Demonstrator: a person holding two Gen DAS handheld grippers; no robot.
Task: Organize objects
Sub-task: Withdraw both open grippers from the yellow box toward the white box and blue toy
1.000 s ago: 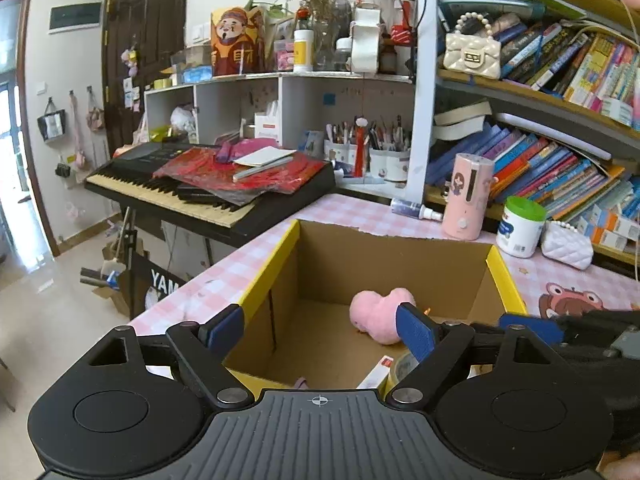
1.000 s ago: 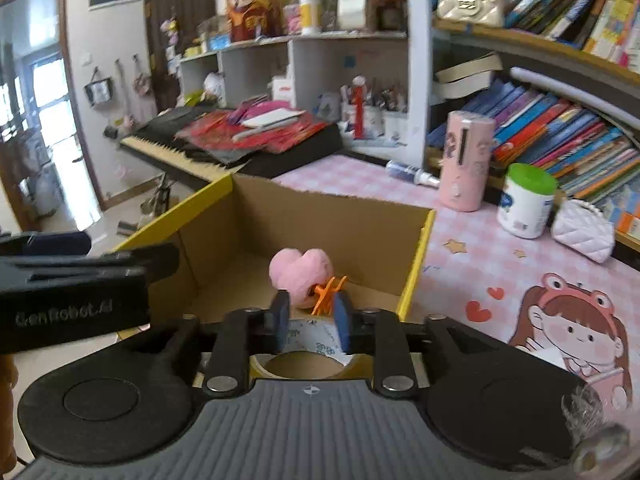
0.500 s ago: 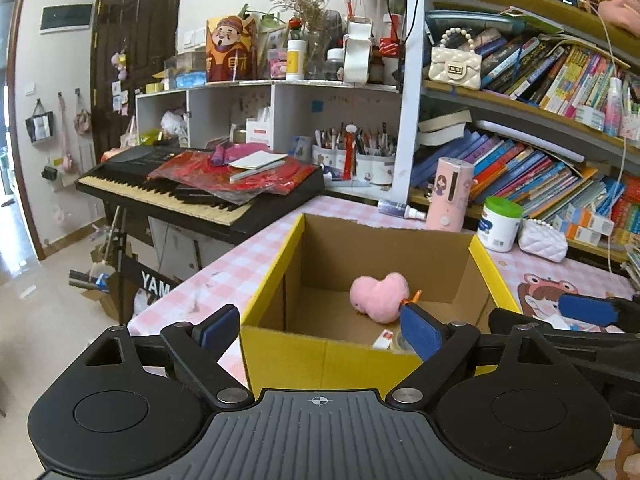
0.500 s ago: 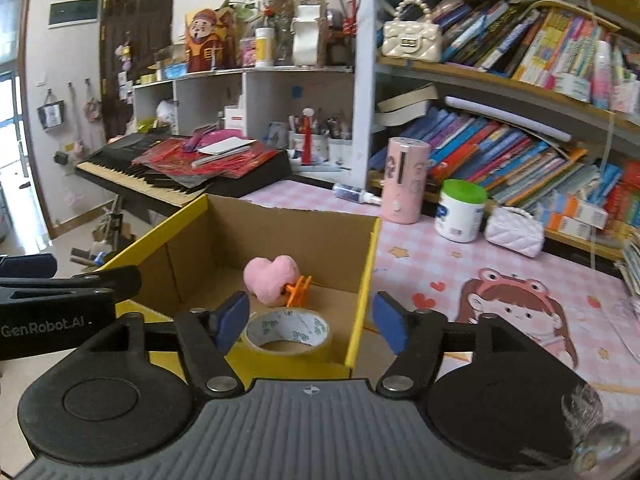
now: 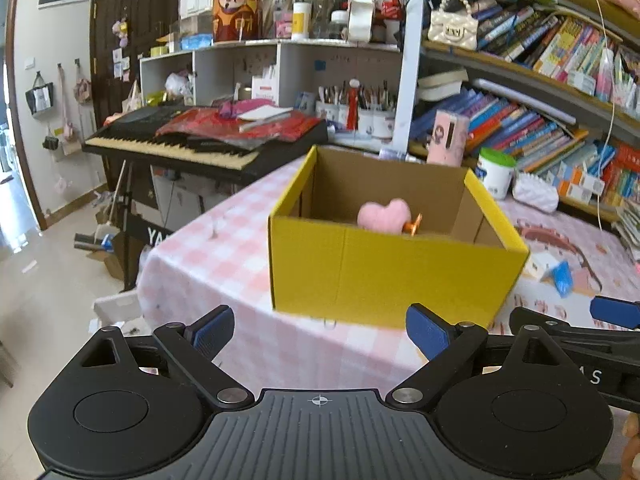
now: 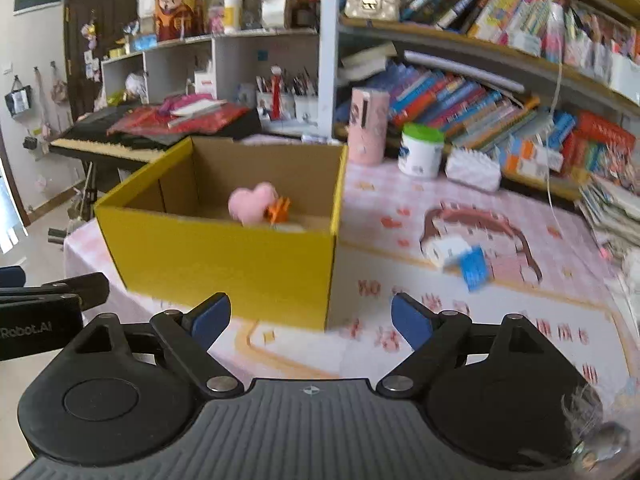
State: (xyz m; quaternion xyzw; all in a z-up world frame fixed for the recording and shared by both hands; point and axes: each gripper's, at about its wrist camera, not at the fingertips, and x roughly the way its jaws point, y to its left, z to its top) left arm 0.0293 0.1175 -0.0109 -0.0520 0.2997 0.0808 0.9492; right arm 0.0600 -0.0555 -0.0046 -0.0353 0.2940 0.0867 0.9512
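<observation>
Left wrist view: left gripper [image 5: 320, 330] spread wide over the table [image 5: 248, 344] with its pink-and-white checked cloth, jaws just opened a little further, nothing between the blue pads. Ahead, an open yellow cardboard box with brown inner walls [image 5: 384, 276] standing on the table near its left edge. Inside, against the far half, a pink heart-shaped plush [image 5: 384, 216] with a small orange clip [image 5: 414, 226] touching its right side; floor of the box hidden by the near wall. Behind the box on the table, a pink cylindrical container [image 5: 447, 138] and a white jar with a green lid [image 5: 496, 174], then a white quilted pouch [image 5: 534, 194]. To the right of the box, a small white-and-blue packet [image 5: 554, 272] lying flat on the cloth. Part of the right gripper's black arm showing at the right edge.

Right wrist view: right gripper [image 6: 310, 318] also wide apart, jaws just opened, empty, held short of the box's near right corner. Same yellow box [image 6: 224, 264], heart plush [image 6: 252, 202] and orange clip [image 6: 279, 212] inside, a pale flat edge just below them, too blurred to identify. White-and-blue packet [image 6: 460, 258] on the printed cartoon mat, well right of the box. Pink container [image 6: 368, 126] and green-lidded jar [image 6: 421, 150] upright behind.
</observation>
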